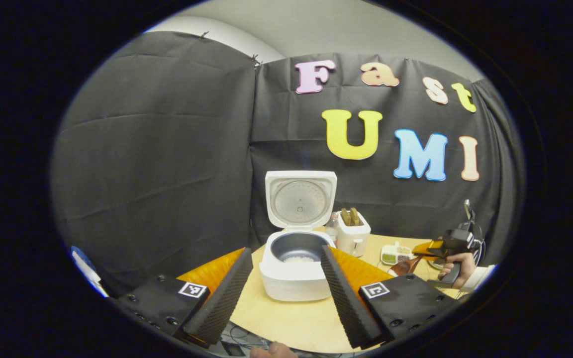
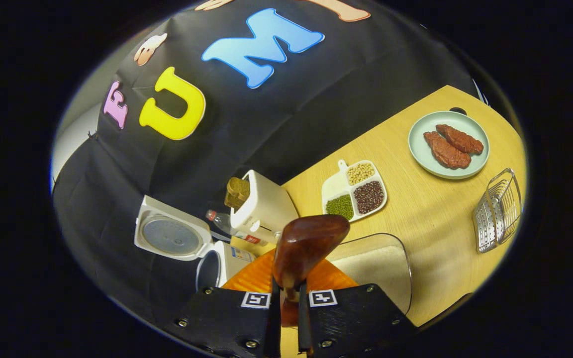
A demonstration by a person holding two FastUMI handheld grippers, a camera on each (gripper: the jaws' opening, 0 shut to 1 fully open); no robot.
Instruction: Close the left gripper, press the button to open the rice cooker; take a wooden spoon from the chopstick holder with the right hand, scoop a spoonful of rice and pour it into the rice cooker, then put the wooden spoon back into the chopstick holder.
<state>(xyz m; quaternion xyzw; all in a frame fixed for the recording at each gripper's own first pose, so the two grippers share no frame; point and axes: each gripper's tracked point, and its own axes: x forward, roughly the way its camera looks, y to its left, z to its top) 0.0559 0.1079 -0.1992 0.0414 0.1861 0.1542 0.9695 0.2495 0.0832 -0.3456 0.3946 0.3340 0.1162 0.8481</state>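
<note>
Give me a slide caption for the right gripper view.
Right gripper shut on a wooden spoon above a rice bowl, open rice cooker to its left.

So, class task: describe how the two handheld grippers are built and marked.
Each of the left gripper and right gripper has black blocks with screws, a square black-and-white tag on each, orange parts behind. The left's fingers are ridged wedges. A pale sleeve shows at the far hand.

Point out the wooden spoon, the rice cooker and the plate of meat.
wooden spoon (image 2: pixel 311 243), right gripper view, back of its bowl.
rice cooker (image 1: pixel 294 281), left gripper view, front wall.
plate (image 2: pixel 418 149), right gripper view, bare left rim.
</note>
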